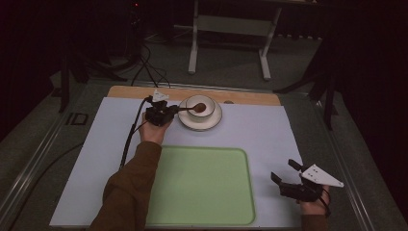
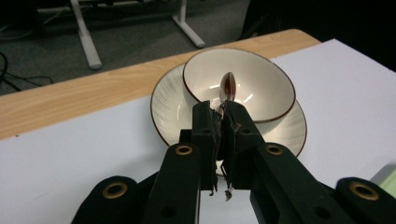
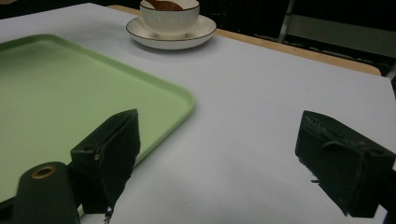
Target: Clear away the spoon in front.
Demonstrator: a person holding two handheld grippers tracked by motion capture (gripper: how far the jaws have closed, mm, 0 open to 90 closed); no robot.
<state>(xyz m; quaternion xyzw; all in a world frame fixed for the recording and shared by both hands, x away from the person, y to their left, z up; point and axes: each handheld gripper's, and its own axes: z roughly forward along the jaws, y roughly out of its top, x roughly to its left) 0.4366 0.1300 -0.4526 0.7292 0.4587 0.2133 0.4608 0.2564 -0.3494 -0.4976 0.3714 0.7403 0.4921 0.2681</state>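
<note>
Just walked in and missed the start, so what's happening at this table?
A person is working with a gripper in each hand. The left gripper is shut on the handle of a brown spoon, whose head sits in a white bowl on a saucer at the table's far edge. The right gripper is open, holding nothing, near a green tray.

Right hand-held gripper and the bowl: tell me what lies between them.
In the right gripper view, bare white mat and a corner of the green tray separate the right hand-held gripper from the bowl.
</note>
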